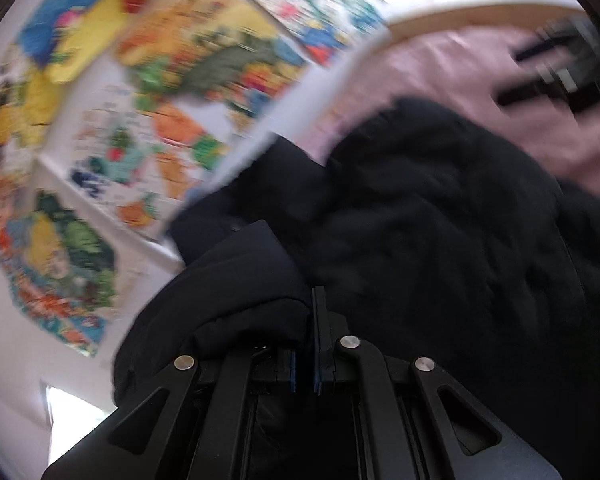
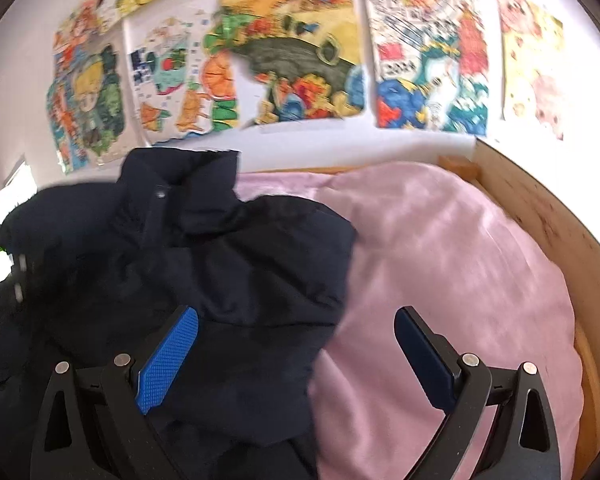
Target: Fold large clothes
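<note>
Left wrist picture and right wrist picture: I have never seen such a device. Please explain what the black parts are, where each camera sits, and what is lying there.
No robot is here. A person holds a hand tool with two fingers in each hand, and a wide-angle camera on each tool looks forward along its fingers. That is why the pictures are round and bent.

The left wrist view shows the left gripper at the bottom, its fingers closed. The dark jacket bunches over them. I cannot tell whether cloth is pinched between them.

The right wrist view shows the right gripper, its fingers wide open and holding nothing.

The jacket lies crumpled on a pink bed cover inside a wooden bed frame. Colourful drawings hang on the white wall behind.
</note>
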Available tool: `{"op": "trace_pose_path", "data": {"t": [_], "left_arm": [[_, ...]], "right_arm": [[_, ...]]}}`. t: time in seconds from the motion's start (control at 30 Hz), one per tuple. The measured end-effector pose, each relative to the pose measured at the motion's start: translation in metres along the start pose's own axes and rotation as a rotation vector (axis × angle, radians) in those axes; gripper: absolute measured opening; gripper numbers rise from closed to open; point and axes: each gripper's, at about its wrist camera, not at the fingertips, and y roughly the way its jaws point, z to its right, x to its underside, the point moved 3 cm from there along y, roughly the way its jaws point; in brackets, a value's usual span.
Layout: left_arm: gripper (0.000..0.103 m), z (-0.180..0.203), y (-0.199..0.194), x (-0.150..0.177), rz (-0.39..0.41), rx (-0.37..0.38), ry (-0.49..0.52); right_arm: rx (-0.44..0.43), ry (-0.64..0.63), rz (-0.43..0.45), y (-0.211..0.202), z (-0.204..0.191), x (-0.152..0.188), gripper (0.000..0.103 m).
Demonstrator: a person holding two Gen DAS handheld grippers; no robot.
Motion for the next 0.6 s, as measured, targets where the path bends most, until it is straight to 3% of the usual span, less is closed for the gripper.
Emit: {"op": "trace_pose_path", "data": {"t": [0.07, 0.13, 0.2, 0.37, 0.6], "left_arm": [[0.010, 0.014, 0.008, 0.010, -0.030, 0.060, 0.033], [0.023, 0.024, 0.011, 0.017, -0.032, 0.083, 0.071], [0.059, 0.031, 0.005, 0.024, -0.010, 0.122, 0.098], [0.067, 0.046, -0.013, 0.040, 0.008, 0.211, 0.113], [0.076, 0.039, -0.018, 0.039, 0.025, 0.284, -0.039]], "right_arm": [[0.008, 0.011, -0.012, 0.003, 0.006, 0.003, 0.099], [0.009, 0.017, -0.026, 0.007, 0.010, 0.007, 0.099], [0.011, 0.021, -0.040, 0.010, 0.013, 0.010, 0.099], [0.015, 0.015, -0.063, 0.017, 0.011, 0.014, 0.100], [0.008, -0.014, -0.077, 0.025, -0.001, 0.015, 0.100]]}}
